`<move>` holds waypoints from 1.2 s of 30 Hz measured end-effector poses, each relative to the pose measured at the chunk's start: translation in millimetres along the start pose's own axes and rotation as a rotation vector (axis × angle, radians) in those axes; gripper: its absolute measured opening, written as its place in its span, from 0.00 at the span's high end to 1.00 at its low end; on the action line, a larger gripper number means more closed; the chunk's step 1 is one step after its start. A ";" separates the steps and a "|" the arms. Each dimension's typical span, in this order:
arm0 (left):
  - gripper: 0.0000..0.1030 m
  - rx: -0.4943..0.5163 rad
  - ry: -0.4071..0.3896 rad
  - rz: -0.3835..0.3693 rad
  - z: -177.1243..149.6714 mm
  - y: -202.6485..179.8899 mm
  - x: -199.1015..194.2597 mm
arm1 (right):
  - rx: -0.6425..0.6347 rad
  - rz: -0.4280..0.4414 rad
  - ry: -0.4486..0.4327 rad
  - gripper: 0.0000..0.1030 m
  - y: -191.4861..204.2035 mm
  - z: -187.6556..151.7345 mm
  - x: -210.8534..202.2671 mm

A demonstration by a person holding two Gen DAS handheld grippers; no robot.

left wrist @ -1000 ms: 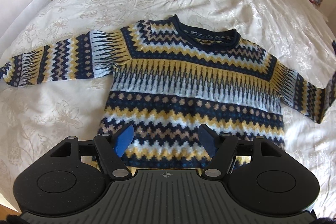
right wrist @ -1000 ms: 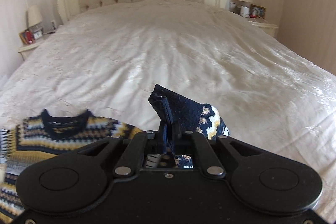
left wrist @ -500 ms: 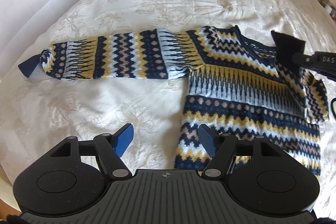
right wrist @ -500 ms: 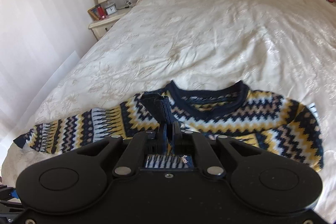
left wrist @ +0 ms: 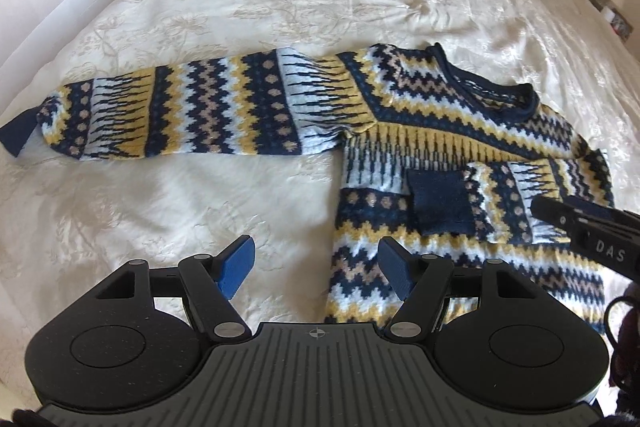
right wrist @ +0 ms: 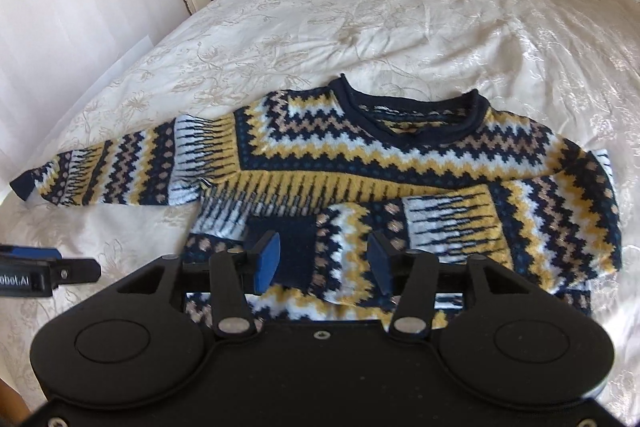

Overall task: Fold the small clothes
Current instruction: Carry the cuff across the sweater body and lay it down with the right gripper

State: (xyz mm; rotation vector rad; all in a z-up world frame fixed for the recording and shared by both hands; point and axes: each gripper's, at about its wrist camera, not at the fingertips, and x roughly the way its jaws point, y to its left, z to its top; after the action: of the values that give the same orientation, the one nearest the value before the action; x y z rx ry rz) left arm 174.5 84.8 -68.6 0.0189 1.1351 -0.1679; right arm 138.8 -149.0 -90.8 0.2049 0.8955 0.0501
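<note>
Navy-yellow-white zigzag knitted sweater (right wrist: 360, 163) flat on cream quilted bed (right wrist: 400, 7); folded sleeve's navy cuff (right wrist: 296, 247) between opening right gripper (right wrist: 325, 259) jaws, unpressed. Left gripper (left wrist: 316, 269) jaws apart, empty, beside hem.

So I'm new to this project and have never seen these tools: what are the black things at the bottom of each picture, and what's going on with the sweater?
Each black shape is a hand-held gripper with two blue-padded fingers; a person carries one in each hand, and a camera on each looks forward along the fingers. One picture comes from the left gripper, the other from the right gripper. A patterned sweater lies flat on a cream bedspread. One sleeve is folded across the chest, its navy cuff just ahead of the right gripper, whose fingers are opening and no longer pinch it. The other sleeve lies stretched out. The left gripper is open over the bedspread, holding nothing.
</note>
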 end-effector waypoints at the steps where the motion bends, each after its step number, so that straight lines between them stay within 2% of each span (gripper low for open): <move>1: 0.35 0.017 -0.002 -0.012 1.4 -6.6 4.3 | 0.002 -0.011 0.003 0.38 -5.6 -4.0 -2.9; 7: 0.35 0.112 0.000 -0.078 7.1 -48.3 33.0 | 0.038 -0.054 0.022 0.26 -40.1 -23.5 -15.7; 14: 0.38 0.178 0.011 -0.100 10.5 -83.1 70.2 | 0.059 -0.078 0.045 0.21 -71.8 -37.6 -19.5; 24: 0.39 0.110 0.054 -0.066 15.4 -85.8 117.8 | 0.080 -0.070 0.081 0.19 -108.0 -41.3 -12.0; 29: 0.39 0.065 0.036 -0.079 18.9 -85.0 126.4 | 0.103 -0.065 0.107 0.19 -120.2 -42.0 -3.9; 30: 0.43 0.056 0.022 -0.084 19.3 -85.3 125.3 | 0.108 -0.063 0.109 0.19 -121.8 -42.2 -2.8; 32: 0.69 0.050 0.014 -0.079 20.2 -87.8 122.9 | 0.118 -0.061 0.115 0.19 -124.5 -42.6 -0.6; 33: 0.73 0.060 0.018 -0.067 20.6 -90.2 122.4 | 0.122 -0.061 0.117 0.19 -125.4 -43.0 0.3; 35: 0.91 0.088 0.018 -0.051 21.4 -94.0 119.7 | 0.131 -0.059 0.123 0.19 -127.3 -44.1 2.8; 36: 0.93 0.096 0.007 -0.047 22.2 -94.5 116.7 | 0.136 -0.058 0.127 0.19 -127.9 -44.7 4.0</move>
State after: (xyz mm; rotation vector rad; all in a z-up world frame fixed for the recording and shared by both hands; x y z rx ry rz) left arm 228.9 -25.1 -157.9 0.0781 1.1347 -0.2643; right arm 101.1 -266.8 -146.4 0.3048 1.0316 -0.0527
